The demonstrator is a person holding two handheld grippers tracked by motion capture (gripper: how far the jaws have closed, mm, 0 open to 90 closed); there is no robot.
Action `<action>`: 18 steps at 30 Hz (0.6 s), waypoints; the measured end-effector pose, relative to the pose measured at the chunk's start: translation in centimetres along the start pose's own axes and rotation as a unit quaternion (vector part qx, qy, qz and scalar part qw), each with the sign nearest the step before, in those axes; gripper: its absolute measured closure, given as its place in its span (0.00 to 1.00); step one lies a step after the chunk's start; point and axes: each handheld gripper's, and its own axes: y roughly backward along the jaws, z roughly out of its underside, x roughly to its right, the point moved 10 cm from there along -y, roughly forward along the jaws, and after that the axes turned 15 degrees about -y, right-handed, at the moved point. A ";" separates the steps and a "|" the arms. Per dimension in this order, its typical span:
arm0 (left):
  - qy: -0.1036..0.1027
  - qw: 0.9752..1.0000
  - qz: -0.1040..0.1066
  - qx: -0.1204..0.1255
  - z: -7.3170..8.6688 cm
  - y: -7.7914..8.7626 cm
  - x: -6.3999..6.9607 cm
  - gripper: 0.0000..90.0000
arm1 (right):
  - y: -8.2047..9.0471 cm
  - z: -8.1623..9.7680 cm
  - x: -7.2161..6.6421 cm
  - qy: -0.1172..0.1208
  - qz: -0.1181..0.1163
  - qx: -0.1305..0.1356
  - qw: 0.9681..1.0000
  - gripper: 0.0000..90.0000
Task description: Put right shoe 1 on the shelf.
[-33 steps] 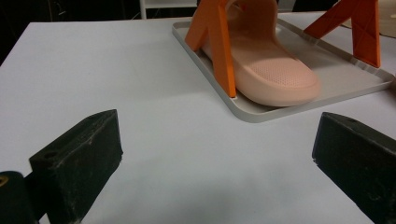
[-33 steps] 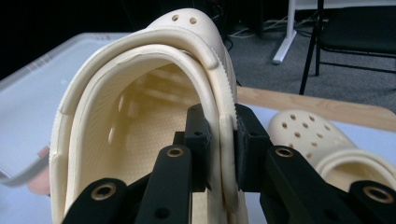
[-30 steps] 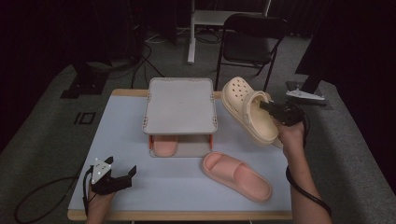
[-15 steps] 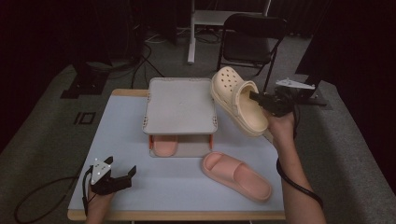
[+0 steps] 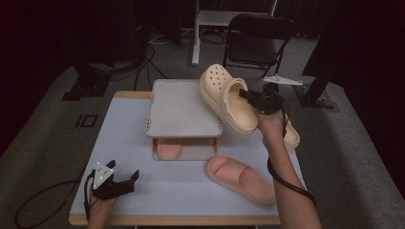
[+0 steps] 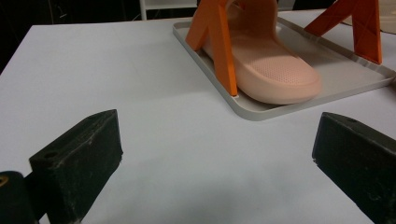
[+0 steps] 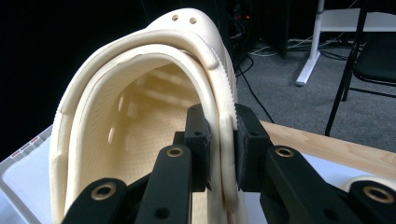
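dark curtains ring a white table [image 5: 119, 143]. right claw [image 7: 219, 144] pinches the rim of a cream perforated foam clog [image 5: 227, 98], raised beside the grey two-tier rack [image 5: 184, 107]. left claw [image 5: 125, 183] rests agape near the table's front corner.

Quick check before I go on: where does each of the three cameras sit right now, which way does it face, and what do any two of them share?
High view: above the person's side, facing forward and down on the table; forearms and both hand-held grippers show.
Left gripper view: low over the table, facing the rack and its pink slide; open jaws show.
Right gripper view: raised, facing the cream clog; jaws pinch its side wall.
Shared: clog and rack also in high view.
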 end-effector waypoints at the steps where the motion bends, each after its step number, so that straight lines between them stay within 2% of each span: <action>1: 0.001 1.000 0.001 0.000 0.0 0.0 0.0 0.02 | -0.2 0.0 -0.2 -0.002 -0.001 -0.001 1.000 0.87; 18: -0.003 1.000 0.001 0.004 -0.1 0.1 0.2 0.02 | -4.0 0.5 -3.9 0.000 -0.011 -0.005 1.000 0.87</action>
